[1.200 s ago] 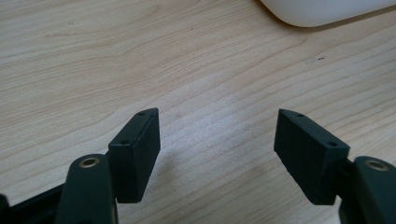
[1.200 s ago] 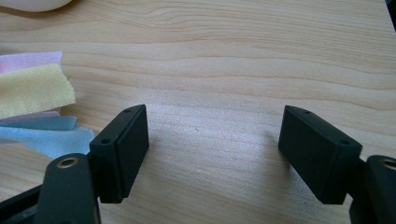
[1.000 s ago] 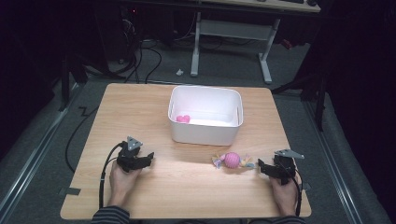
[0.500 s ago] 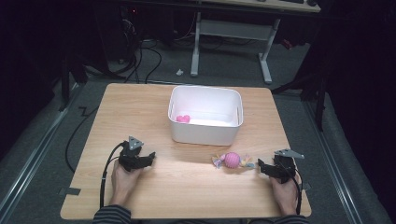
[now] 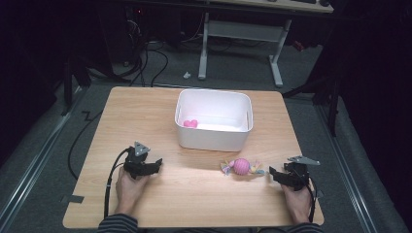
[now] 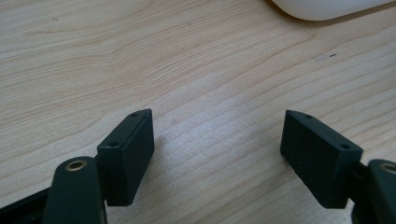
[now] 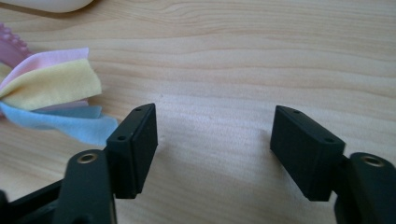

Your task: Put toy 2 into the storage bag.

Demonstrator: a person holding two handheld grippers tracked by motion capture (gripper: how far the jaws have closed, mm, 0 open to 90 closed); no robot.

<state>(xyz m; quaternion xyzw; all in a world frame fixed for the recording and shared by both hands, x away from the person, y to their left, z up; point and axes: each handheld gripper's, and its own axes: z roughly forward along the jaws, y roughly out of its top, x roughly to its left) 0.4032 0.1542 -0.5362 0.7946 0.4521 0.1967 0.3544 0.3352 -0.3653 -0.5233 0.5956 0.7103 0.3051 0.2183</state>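
Note:
A pink ball toy (image 5: 241,166) with pastel fabric strips (image 7: 51,93) at its ends lies on the wooden table (image 5: 194,204), in front of the white bin (image 5: 214,141). A small pink heart-shaped thing (image 5: 190,124) rests inside the bin at its left. My right gripper (image 5: 271,172) lies on the table just right of the toy, pointing at it. Its jaws have just been closing, and in the right gripper view (image 7: 215,130) they stand apart over bare wood. My left gripper (image 5: 158,165) rests at the front left. Its jaws (image 6: 217,135) have just been opening, with nothing between them.
The bin's rounded lower edge (image 6: 327,7) shows at the top of the left gripper view. A cable (image 5: 111,179) trails from the left gripper over the table's front edge. Beyond the table are a dark floor and a desk frame (image 5: 243,34).

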